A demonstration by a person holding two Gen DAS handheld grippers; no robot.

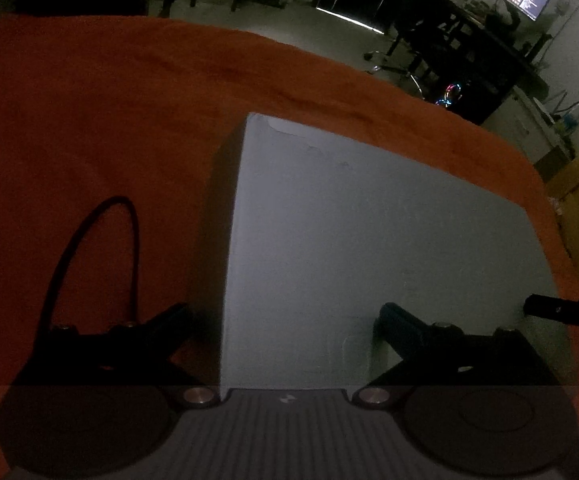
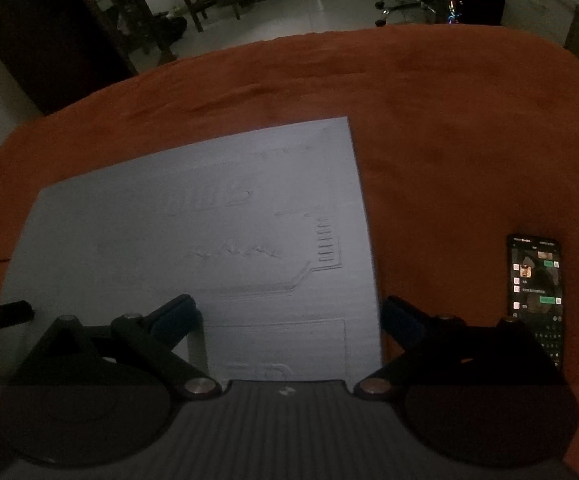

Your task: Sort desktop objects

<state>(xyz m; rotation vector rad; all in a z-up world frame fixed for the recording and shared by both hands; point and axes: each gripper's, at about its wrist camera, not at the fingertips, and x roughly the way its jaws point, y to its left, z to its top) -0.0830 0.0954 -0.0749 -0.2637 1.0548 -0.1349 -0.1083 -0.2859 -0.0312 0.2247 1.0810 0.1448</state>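
The large, flat, pale grey-white cardboard box (image 2: 193, 248) lay on the orange cloth-covered tabletop (image 2: 449, 140), near the front edge and roughly midway along it, with faint embossed markings showing on its lid in the right wrist view. The left gripper (image 1: 285, 320) stood with its jaws spread wide, straddling the box's left edge: one finger over the cloth, the other over the lid. The right gripper (image 2: 289, 312) was likewise spread wide, straddling the box's right edge, neither holding anything. A black smartphone with a lit screen (image 2: 537, 296) lay on the cloth just beside the box, toward the right edge of the tabletop, and a thin dark looped cable (image 1: 93, 256) showed at the left. The scene would fit either approaching the box to take it or having just set it down, so no move is certain. If the box were to be shifted, doing it well would likely call for both sides being engaged evenly, keeping the lid level, and staying clear of the phone; the dim light made fine edges hard to judge.
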